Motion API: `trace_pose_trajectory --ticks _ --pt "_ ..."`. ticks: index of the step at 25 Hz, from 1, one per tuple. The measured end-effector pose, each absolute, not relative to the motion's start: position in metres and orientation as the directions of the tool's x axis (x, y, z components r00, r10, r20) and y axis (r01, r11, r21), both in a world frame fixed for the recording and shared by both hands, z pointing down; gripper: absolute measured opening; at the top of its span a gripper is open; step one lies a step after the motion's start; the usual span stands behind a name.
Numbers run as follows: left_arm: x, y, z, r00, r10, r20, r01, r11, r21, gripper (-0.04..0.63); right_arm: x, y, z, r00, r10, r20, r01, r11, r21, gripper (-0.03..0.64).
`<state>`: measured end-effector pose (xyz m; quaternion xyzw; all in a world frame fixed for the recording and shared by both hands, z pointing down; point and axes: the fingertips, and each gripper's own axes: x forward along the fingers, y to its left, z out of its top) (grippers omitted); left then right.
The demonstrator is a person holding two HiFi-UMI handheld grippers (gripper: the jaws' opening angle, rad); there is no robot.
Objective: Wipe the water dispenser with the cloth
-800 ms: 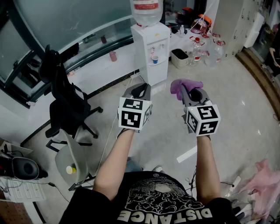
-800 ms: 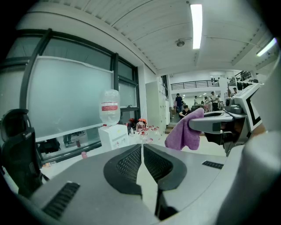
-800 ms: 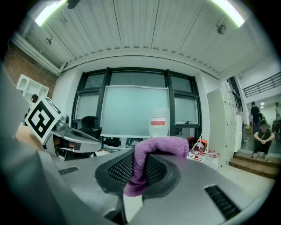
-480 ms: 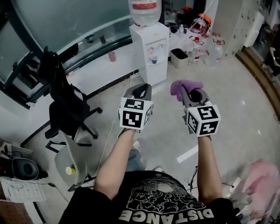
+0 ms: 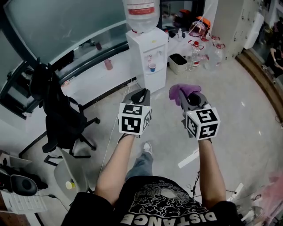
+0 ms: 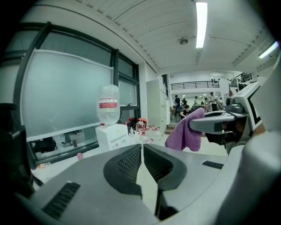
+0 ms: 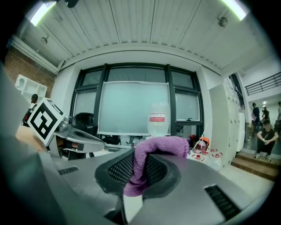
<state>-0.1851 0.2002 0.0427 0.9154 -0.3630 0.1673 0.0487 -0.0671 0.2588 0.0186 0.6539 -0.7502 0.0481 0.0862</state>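
The white water dispenser (image 5: 147, 48) with its clear bottle (image 5: 141, 12) on top stands against the far wall, ahead of both grippers; the same dispenser (image 6: 112, 135) shows small in the left gripper view, and its bottle (image 7: 156, 119) shows in the right gripper view. My right gripper (image 5: 185, 94) is shut on a purple cloth (image 5: 182, 92), which bunches over its jaws; the cloth (image 7: 149, 162) fills the jaw gap. My left gripper (image 5: 138, 93) is shut with nothing in it, level with the right one, well short of the dispenser. The cloth (image 6: 186, 131) hangs at the right in the left gripper view.
A black office chair (image 5: 62, 114) stands at the left near a low white ledge (image 5: 95, 77) under the glass wall. A white bin (image 5: 179, 62) and several water bottles (image 5: 204, 53) sit right of the dispenser. A pink cup (image 5: 108, 65) rests on the ledge. A cable (image 5: 110, 132) trails across the floor.
The view has shifted: the dispenser looks closer and the person has stepped forward, one shoe now showing. Both grippers hold the same pose, the cloth still clamped.
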Motion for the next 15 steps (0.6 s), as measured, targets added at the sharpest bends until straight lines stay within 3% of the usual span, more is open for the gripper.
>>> trace_pose_trajectory --ticks 15 --pt "-0.159 -0.005 0.037 0.701 -0.627 0.340 -0.667 -0.745 0.003 0.038 -0.050 0.056 0.013 -0.120 -0.964 0.238 -0.992 0.128 0.020 0.048"
